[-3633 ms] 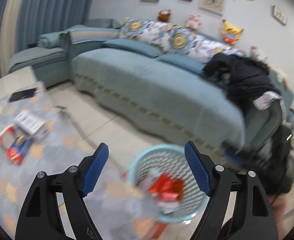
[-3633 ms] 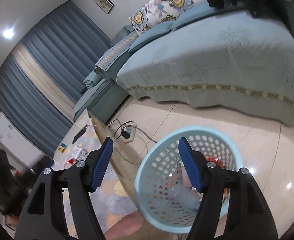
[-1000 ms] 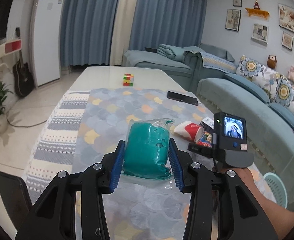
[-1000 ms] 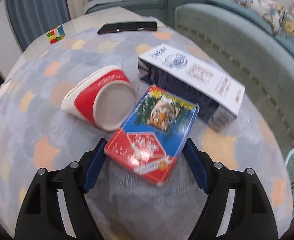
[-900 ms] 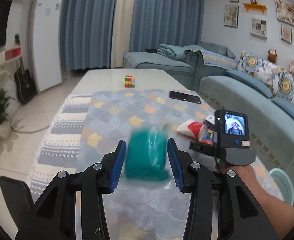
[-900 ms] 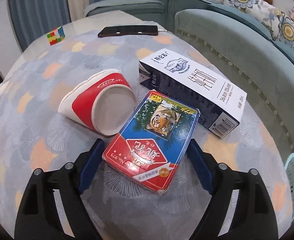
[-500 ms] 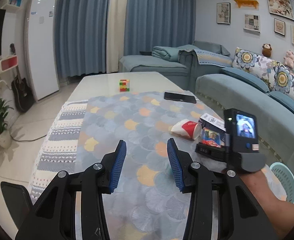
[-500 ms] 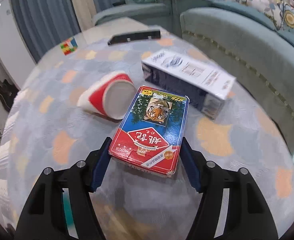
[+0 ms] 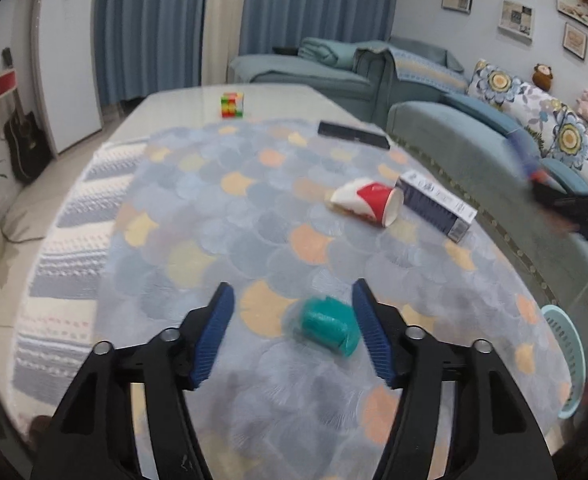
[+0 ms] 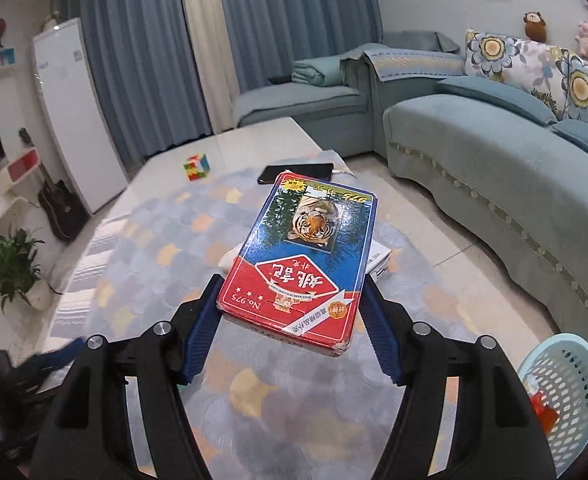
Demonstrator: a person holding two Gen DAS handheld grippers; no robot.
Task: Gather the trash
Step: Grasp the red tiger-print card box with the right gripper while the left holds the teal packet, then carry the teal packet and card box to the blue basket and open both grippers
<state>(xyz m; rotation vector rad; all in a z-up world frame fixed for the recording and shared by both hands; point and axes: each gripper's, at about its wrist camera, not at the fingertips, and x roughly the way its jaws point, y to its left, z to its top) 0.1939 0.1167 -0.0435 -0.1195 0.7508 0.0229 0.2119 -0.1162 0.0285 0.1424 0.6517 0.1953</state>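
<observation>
Card box: my right gripper (image 10: 290, 312) pinches the red-and-blue tiger card box (image 10: 303, 260) by its near long edges, lifted clear of the counter (image 10: 142, 264), with most of the box sticking out past the fingertips.
Risk with the box: I judge the hold shallow; a quick swing toward the basket could let the glossy box pivot or slide out between the pads and land on the floor.
Basket: the pale blue basket (image 10: 561, 392) stands on the floor at the near right, below the counter edge, with something red already in it; it looks narrow next to the box, so a flat drop could catch the rim and tip over the side.
Teal bag: the teal bag (image 9: 327, 325) lies on the counter between the fingers of my left gripper (image 9: 292, 334), closer to the right finger.
Left gripper: spread wide, holding nothing; this view is blurred, so I cannot tell whether a finger touches the bag.
Risk with the bag: closing off-centre, I could push the soft bag aside or pinch only a fold of plastic.
Other trash: the red paper cup (image 9: 369, 202) lies on its side at the far right, just beside the dark carton (image 9: 435, 204); reaching over could set the cup rolling.
Not trash: the phone (image 9: 353, 135) and the colour cube (image 9: 232, 105) at the far end are easy to sweep up by mistake.
</observation>
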